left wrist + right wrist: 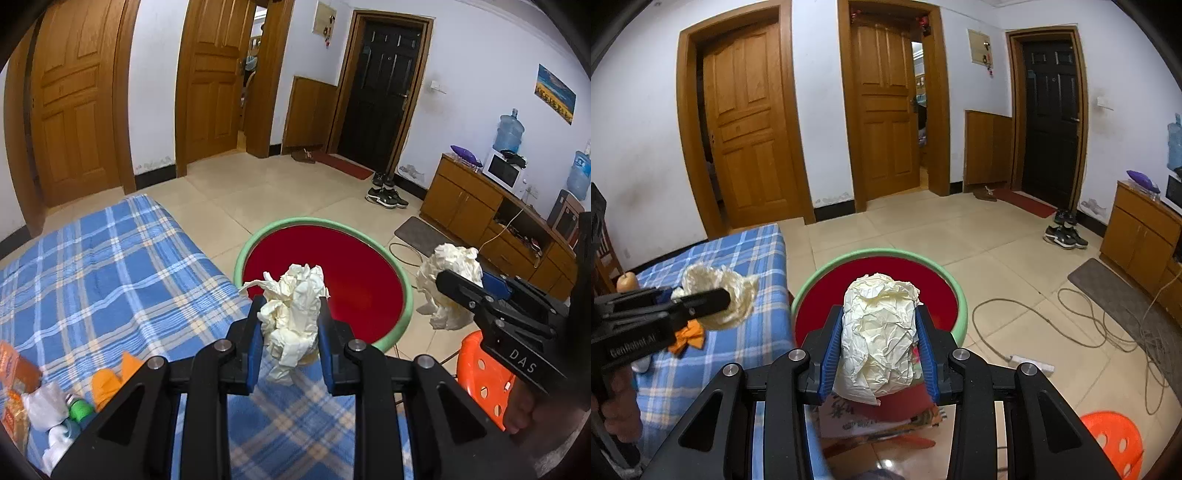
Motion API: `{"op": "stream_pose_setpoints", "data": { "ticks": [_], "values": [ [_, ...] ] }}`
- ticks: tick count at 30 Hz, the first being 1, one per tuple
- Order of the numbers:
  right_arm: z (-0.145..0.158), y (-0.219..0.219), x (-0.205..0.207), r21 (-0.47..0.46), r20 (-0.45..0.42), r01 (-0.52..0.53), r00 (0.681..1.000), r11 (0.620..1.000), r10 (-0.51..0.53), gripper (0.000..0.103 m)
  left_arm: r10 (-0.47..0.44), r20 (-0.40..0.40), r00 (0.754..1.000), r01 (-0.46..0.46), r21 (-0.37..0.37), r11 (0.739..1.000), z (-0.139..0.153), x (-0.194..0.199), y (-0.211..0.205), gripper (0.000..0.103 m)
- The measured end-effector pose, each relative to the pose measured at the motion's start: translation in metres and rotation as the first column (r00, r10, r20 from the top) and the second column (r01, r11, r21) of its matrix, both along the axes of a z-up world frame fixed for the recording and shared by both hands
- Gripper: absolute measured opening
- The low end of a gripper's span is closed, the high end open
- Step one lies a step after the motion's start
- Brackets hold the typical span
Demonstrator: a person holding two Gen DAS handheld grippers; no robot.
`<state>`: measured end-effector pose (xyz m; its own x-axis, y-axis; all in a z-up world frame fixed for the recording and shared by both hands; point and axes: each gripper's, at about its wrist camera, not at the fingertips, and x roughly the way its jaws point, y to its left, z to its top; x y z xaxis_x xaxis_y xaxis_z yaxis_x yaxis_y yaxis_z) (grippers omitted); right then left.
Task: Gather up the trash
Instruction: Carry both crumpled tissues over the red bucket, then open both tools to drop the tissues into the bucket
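2 crumpled paper wads are clamped, 1 in the left gripper (pixel 288 325) and 1 in the right gripper (pixel 879 347), above the green-rimmed bin (pixel 404 277) for dropping.

Crumpled matt paper wad (pixel 877 339); checked cloth (pixel 110 266).

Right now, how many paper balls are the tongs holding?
2. One paper ball is pinched in the left tongs, the other ball in the right tongs, both near the bin. More may be hidden.
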<state>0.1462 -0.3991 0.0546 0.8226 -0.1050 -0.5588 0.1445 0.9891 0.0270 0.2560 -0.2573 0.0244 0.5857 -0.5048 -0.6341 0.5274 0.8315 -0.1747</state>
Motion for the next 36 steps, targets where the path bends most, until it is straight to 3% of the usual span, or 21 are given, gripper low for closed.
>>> {"op": "stream_pose_setpoints", "data": {
  "ticks": [12,19,21,25,28,36],
  "values": [
    [-0.006,-0.009,0.044,-0.039,-0.023,0.004,1.000,0.999,-0.004,0.038,-0.017,-0.060,0.998,0.020,0.045,0.999,-0.004,0.045,-0.032,0.026],
    [-0.004,-0.016,0.060,-0.013,-0.017,0.041,0.999,0.999,-0.041,0.039,-0.006,-0.050,0.999,0.008,0.038,0.999,-0.002,0.051,-0.039,0.027],
    [-0.003,-0.016,0.062,-0.015,-0.016,0.049,0.999,0.999,-0.049,0.044,0.005,-0.038,0.999,-0.004,0.048,0.999,-0.001,0.055,-0.042,0.028],
    [-0.001,-0.018,0.068,-0.043,-0.025,0.063,0.998,0.997,-0.064,0.052,0.026,-0.062,0.998,-0.026,0.003,1.000,0.002,0.062,-0.040,0.057],
    [-0.001,-0.022,0.071,-0.041,-0.028,0.082,0.996,0.996,-0.083,0.057,0.026,-0.055,0.998,-0.028,-0.020,0.999,0.005,0.064,-0.035,0.060],
    [0.000,-0.023,0.073,-0.024,-0.029,0.074,0.997,0.997,-0.074,0.058,0.016,-0.031,0.999,-0.015,0.019,1.000,0.002,0.059,-0.038,0.063]
  ]
}}
